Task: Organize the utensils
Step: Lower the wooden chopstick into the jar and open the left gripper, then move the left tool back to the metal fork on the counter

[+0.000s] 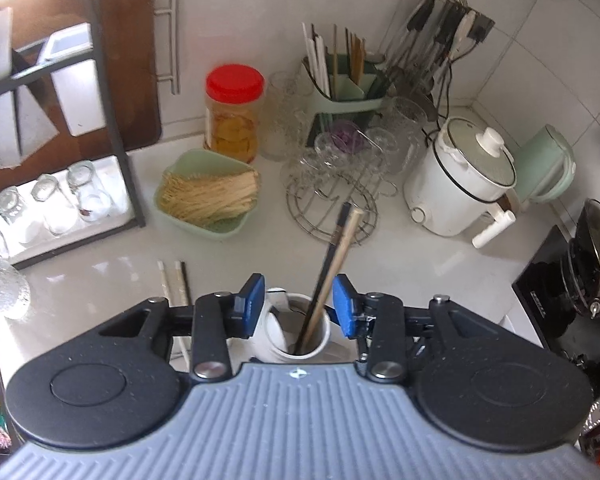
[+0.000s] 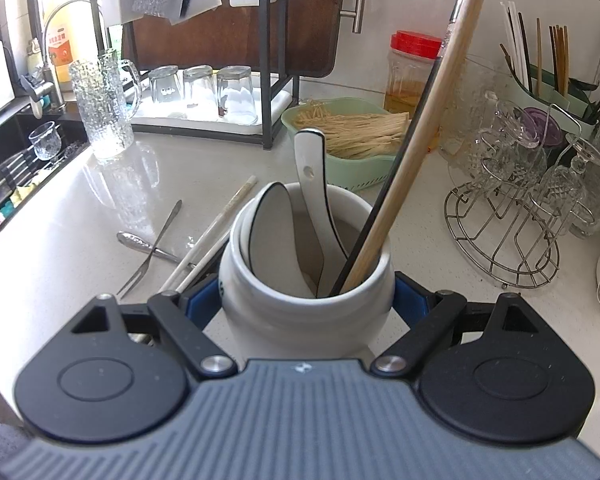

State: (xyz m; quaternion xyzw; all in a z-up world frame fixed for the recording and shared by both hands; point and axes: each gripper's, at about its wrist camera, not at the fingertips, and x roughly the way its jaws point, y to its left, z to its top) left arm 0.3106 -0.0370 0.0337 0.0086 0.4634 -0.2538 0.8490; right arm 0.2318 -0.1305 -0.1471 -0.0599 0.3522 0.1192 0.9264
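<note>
A white ceramic jar [image 2: 304,304] stands on the white counter. It holds two white spoons [image 2: 312,184], a wooden chopstick [image 2: 416,140] and a black chopstick. My right gripper [image 2: 306,300] is shut on the jar, its blue pads against both sides. My left gripper [image 1: 298,306] hovers open above the same jar [image 1: 300,338], one pad on each side of the two chopsticks [image 1: 336,256], not touching them. White chopsticks [image 2: 216,224], a small fork [image 2: 152,252] and a metal spoon [image 2: 140,242] lie on the counter left of the jar.
A green basket of noodles [image 2: 356,128], a red-lidded jar [image 2: 412,68], a wire rack of glasses [image 2: 512,216] and a green utensil caddy [image 1: 340,76] stand behind. A white cooker [image 1: 456,184] is at right, a dish rack [image 2: 204,92] and sink [image 2: 24,156] at left.
</note>
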